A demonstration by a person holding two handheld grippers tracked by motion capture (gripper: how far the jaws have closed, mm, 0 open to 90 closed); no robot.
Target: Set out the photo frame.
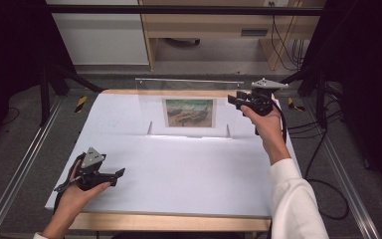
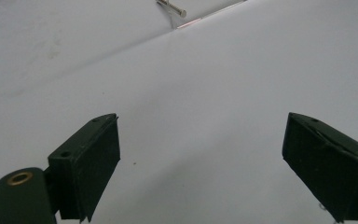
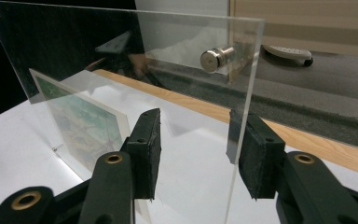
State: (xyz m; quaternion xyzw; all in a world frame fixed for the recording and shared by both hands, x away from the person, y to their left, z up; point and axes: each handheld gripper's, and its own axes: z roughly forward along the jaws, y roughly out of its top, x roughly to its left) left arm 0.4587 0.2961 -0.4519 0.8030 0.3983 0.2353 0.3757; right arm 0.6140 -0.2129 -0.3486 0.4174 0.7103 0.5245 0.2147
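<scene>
A clear acrylic picture frame [image 1: 151, 107] stands upright at the back of the white tabletop [image 1: 179, 169], holding a landscape picture [image 1: 189, 112]. My right gripper [image 1: 235, 101] is at the frame's right edge, raised off the table. In the right gripper view the clear panel [image 3: 121, 56], its steel bolt [image 3: 214, 58] and the picture [image 3: 86, 123] are close. The panel's edge runs down between my right gripper's [image 3: 196, 140] jaws, near the right pad [image 3: 247, 154], with a wide gap to the left one. My left gripper [image 1: 115, 174] rests low at the front left, jaws [image 2: 200, 158] wide apart over bare white surface.
Beyond the far wooden table edge [image 1: 129, 92] are a grey floor and a wooden cabinet [image 1: 204, 25]. Metal rails [image 1: 20, 164] run along both sides. Black cables [image 1: 328, 164] trail on the floor to the right. A frame bolt [image 2: 171, 8] shows far off in the left gripper view.
</scene>
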